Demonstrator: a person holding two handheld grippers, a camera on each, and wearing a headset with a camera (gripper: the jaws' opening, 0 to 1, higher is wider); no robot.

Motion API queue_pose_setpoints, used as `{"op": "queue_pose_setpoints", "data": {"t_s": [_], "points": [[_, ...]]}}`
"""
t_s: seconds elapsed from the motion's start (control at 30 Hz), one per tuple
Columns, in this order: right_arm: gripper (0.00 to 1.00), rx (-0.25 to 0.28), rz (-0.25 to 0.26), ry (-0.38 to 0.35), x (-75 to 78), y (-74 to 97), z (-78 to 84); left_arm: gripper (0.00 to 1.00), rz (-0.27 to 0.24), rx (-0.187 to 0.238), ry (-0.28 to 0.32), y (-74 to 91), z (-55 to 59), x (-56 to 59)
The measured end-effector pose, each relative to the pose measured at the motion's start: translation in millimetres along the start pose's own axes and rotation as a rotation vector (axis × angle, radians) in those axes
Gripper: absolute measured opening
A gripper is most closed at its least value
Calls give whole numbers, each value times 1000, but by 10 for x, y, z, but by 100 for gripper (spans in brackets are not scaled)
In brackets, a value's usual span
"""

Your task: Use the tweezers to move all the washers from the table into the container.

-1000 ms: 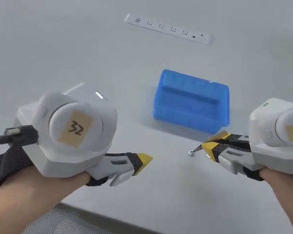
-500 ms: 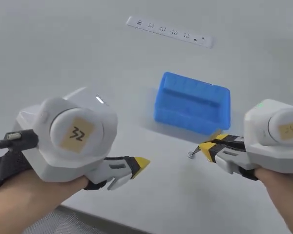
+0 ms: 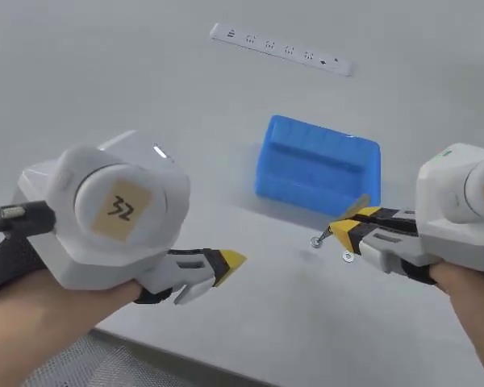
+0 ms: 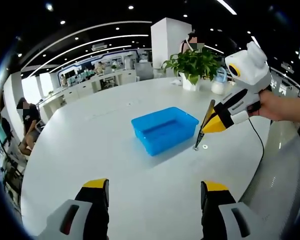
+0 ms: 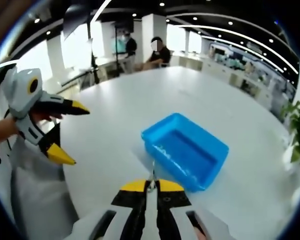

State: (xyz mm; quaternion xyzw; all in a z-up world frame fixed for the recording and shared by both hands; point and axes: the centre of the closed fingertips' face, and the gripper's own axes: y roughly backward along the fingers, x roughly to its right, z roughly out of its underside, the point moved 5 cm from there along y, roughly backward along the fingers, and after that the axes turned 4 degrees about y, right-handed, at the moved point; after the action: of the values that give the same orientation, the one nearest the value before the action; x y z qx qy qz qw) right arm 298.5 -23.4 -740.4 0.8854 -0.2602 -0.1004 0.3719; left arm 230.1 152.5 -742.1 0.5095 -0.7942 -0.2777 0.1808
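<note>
- My right gripper (image 3: 340, 234) pinches the tweezers (image 3: 324, 236); a washer (image 3: 315, 243) sits at their tip, just short of the container (image 3: 319, 165).
- A second washer (image 3: 348, 257) lies just beside.
- My left gripper (image 3: 231, 264) is spread near the table (image 3: 306, 322) edge, with open top between us.

The rectangular blue container (image 3: 319, 165) looks like smooth, faintly glossy plastic. The pale grey worktop (image 3: 145, 89) is smooth and matt. The left gripper (image 3: 230, 264) and right gripper (image 3: 339, 234) have matt white plastic shells and yellow-tipped jaws. The thin tweezers (image 3: 354, 208) and small ring washer (image 3: 348, 257) look metallic. A black cloth glove (image 3: 12, 262) looks matt.
</note>
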Motion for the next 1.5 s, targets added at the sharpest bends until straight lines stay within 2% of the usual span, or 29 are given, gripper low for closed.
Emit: {"op": "queue_pose_setpoints", "data": {"t_s": [0.17, 0.43, 0.6, 0.73, 0.97, 1.2, 1.5], "points": [[3, 64, 17, -18, 100, 105, -223, 86, 12, 11, 22, 34, -10, 5], [3, 132, 70, -38, 358, 94, -427, 97, 7, 13, 35, 62, 0, 15], [3, 118, 79, -39, 477, -95, -405, 99, -1, -17, 18, 53, 56, 8], [3, 97, 64, -40, 491, -211, -351, 99, -10, -25, 9, 54, 71, -5], [3, 44, 64, 12, 494, -464, -252, 99, -20, -30, 8, 49, 72, -35], [3, 25, 47, 15, 479, -579, -205, 99, -20, -34, 3, 33, 71, -39], [4, 6, 37, 21, 470, -631, -156, 99, -20, -46, -4, 36, 96, -26]]}}
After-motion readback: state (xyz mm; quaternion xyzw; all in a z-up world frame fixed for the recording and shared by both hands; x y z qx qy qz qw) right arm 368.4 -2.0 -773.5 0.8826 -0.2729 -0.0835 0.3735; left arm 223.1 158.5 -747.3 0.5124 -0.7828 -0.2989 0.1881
